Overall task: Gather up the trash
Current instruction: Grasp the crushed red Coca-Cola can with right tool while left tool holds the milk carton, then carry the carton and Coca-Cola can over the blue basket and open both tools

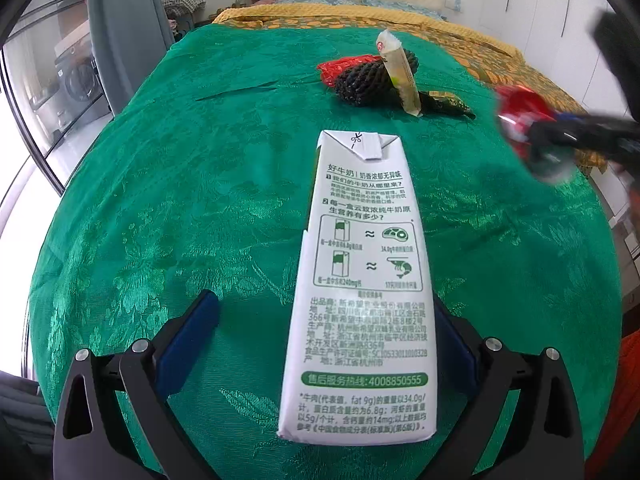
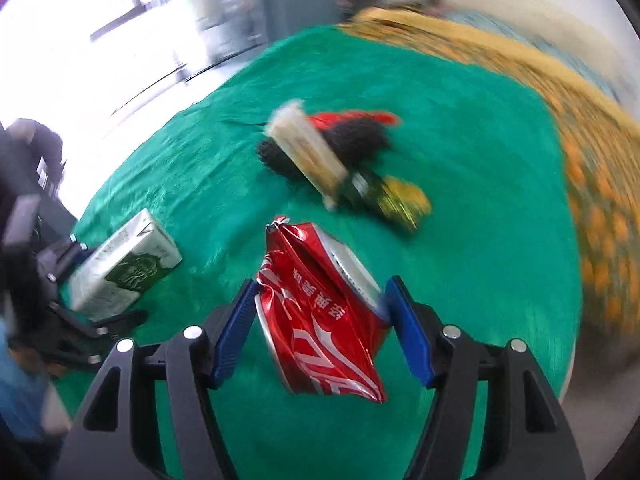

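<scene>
A white milk carton [image 1: 360, 280] lies on the green cloth [image 1: 160, 200] between the blue pads of my left gripper [image 1: 324, 312], which is open; the left pad stands clear of the carton. The carton also shows in the right wrist view [image 2: 124, 268]. My right gripper [image 2: 320, 296] is shut on a crushed red soda can [image 2: 320, 312] and holds it above the cloth; it appears blurred in the left wrist view [image 1: 536, 136]. Farther off lies a pile: a black foam net [image 1: 368, 80], a red wrapper [image 1: 340, 66], a beige sachet [image 1: 400, 76] and a dark green wrapper [image 1: 444, 104].
The green cloth covers the near part of a bed with a yellow patterned blanket [image 1: 460, 32] behind. A grey curtain [image 1: 120, 20] and glass door [image 1: 48, 80] stand at the left. The right wrist view is motion blurred.
</scene>
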Demonstrator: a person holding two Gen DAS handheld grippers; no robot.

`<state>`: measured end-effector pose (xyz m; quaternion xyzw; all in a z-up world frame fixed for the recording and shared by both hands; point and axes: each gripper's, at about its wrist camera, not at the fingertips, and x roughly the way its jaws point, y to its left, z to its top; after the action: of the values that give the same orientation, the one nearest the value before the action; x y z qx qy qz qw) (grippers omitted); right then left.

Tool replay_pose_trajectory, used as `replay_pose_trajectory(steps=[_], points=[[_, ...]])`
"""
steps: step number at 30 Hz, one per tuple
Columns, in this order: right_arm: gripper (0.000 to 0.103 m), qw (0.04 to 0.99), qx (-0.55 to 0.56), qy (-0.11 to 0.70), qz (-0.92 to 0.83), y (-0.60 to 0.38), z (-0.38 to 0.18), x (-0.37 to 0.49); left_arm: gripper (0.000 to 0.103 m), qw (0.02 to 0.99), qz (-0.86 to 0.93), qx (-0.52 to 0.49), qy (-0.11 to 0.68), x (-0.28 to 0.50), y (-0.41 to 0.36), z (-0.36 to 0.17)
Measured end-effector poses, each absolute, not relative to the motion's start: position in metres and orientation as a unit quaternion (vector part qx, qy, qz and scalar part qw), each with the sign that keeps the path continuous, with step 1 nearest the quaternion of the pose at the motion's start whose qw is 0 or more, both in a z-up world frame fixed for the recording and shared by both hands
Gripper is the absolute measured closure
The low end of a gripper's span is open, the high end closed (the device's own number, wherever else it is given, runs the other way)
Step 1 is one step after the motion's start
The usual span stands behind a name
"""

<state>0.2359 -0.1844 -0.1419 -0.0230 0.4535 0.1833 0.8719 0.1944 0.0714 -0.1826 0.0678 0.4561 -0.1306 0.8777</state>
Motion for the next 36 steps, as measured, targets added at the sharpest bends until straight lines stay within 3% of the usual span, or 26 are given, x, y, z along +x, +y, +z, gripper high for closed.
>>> replay_pose_trajectory(steps=[9, 13, 29, 31, 33, 34, 36], points=[[0.036, 0.875, -0.009, 0.468, 0.123, -0.186, -0.173, 0.168, 0.005, 0.879, -0.12, 0.069, 0.456, 0.192, 0.07, -0.182], [0.024, 0.872, -0.011, 0.466, 0.151, -0.19, -0.176, 0.155, 0.005, 0.875, -0.145, 0.064, 0.457, 0.18, 0.075, -0.18], [0.025, 0.877, -0.06, 0.448, 0.164, -0.188, -0.173, 0.166, 0.005, 0.876, -0.145, 0.093, 0.451, 0.196, 0.055, -0.155], [0.047, 0.875, -0.057, 0.451, 0.167, -0.189, -0.173, 0.168, 0.011, 0.872, -0.136, 0.105, 0.458, 0.2, 0.052, -0.155], [0.047, 0.873, -0.054, 0.455, 0.166, -0.191, -0.172, 0.166, 0.027, 0.866, -0.131, 0.11, 0.47, 0.204, 0.05, -0.158], [0.048, 0.873, -0.052, 0.454, 0.167, -0.192, -0.171, 0.165, 0.031, 0.862, -0.13, 0.11, 0.478, 0.205, 0.05, -0.16], [0.048, 0.875, -0.045, 0.451, 0.168, -0.195, -0.168, 0.161, 0.05, 0.858, -0.129, 0.112, 0.484, 0.205, 0.048, -0.162]])
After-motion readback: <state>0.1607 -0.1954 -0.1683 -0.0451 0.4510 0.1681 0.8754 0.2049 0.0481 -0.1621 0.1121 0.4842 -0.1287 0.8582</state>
